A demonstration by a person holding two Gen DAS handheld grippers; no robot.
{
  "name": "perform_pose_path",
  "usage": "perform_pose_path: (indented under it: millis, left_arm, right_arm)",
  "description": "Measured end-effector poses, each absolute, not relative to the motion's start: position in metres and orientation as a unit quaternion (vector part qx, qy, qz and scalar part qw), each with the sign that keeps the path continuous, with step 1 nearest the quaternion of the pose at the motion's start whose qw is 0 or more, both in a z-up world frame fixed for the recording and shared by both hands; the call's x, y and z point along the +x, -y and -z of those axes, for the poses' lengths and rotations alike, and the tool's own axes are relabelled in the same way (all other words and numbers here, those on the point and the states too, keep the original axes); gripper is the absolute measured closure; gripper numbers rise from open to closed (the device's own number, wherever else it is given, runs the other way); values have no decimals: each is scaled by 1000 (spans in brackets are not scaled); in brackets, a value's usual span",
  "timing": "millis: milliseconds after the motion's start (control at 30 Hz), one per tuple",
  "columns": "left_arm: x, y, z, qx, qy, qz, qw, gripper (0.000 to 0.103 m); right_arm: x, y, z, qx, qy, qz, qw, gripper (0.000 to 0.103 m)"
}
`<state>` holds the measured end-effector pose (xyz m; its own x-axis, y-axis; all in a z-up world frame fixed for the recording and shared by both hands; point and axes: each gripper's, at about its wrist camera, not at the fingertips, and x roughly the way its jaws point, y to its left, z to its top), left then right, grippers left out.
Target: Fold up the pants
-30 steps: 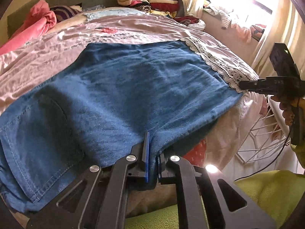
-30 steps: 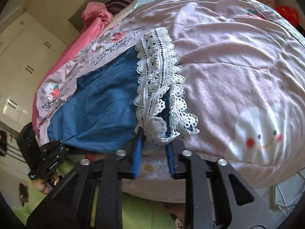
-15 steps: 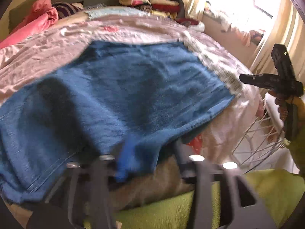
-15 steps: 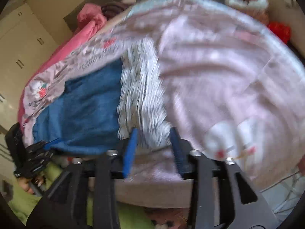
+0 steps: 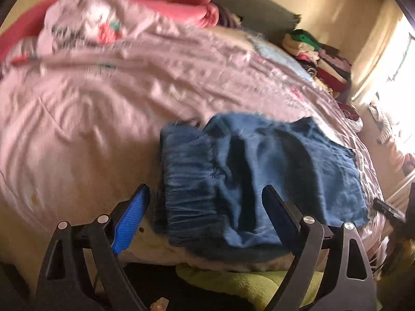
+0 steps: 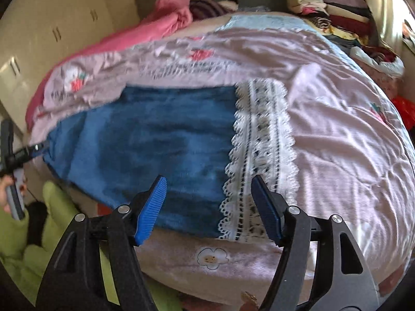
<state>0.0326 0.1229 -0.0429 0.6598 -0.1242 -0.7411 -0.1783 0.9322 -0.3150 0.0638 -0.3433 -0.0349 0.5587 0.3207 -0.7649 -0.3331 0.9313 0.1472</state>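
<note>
2 grippers are opening with nothing pinched. My left gripper (image 5: 205,207) frames the gathered waistband end of the blue pants (image 5: 272,171); my right gripper (image 6: 207,199) hangs over their white lace hem (image 6: 259,150). The pants lie flat near the front edge of the bed (image 6: 337,134), apparently doubled leg on leg, so I judge 1 lengthwise fold done and the crosswise folds left. A wrinkled pink quilt covers the bed; stacked clothes (image 6: 334,10) sit by the bright window, cupboards (image 6: 52,26) opposite.
</note>
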Motion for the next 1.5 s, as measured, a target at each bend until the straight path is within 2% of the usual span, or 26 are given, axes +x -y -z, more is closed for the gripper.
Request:
perform_pose_path:
  millis: [33,67,100,200,267,333,433,500,633,700,933,1100,1133,1200,1267,1400,1433,1467,1500]
  left_arm:
    - [34,-120,46,-182,-411,-10,893,23]
    - [38,-116,48,-158,-410,-22,898,54]
    - [38,-116,46,-144,-406,-31,902,58]
    - [32,-132,36,-154,-387,-38,908,63]
    - [33,-139,31,-130,-382,-58,913,62]
    - [36,-146,40,-147,-395,-52,905,60]
    - [33,-152,48,-169,-394,-52,902,54]
    - [27,-152,37,-168,-378,-57,908,49]
    - [17,-140,-8,-136,-330,-53,933,48]
    - [23,-128,-24,-129,-329,-23,935,33]
    - [83,-72,-31,-110,-354,83,925,33]
    - [134,-28,-10,-86,-398,130,904,33]
    - [146,-21,-3,-77,-406,136,900,33]
    - [163,-13,6,-63,-418,139,896,33]
    - [182,-7,17,-57,-433,135,889,33]
    - [210,3,40,-59,-457,144,876,34]
    - [214,6,43,-59,-463,149,872,36]
    - [219,11,50,-56,-476,155,864,55]
    - [220,16,54,-54,-481,159,861,76]
  right_arm:
    - [65,343,38,-13,-436,-182,881,40]
    - [66,343,41,-17,-442,-177,879,40]
    - [66,345,44,-18,-445,-174,878,40]
    - [67,350,47,-15,-448,-171,877,40]
    - [68,350,55,-15,-456,-170,874,40]
    - [69,349,62,-15,-459,-165,873,39]
    - [68,346,61,-22,-458,-173,872,34]
    - [67,350,55,-12,-458,-183,870,33]
    - [70,366,23,23,-409,-210,888,33]
    - [80,375,11,29,-390,-204,897,33]
    - [160,390,5,8,-379,-200,903,33]
    - [209,388,22,0,-403,-220,889,38]
    - [217,388,29,1,-415,-221,883,41]
    - [225,387,40,3,-428,-232,873,57]
    - [225,382,50,7,-440,-245,864,62]
    - [220,382,58,18,-434,-261,862,64]
    - [218,383,58,26,-432,-266,861,68]
    - [216,382,57,29,-429,-272,861,79]
    - [214,381,54,29,-425,-280,860,84]
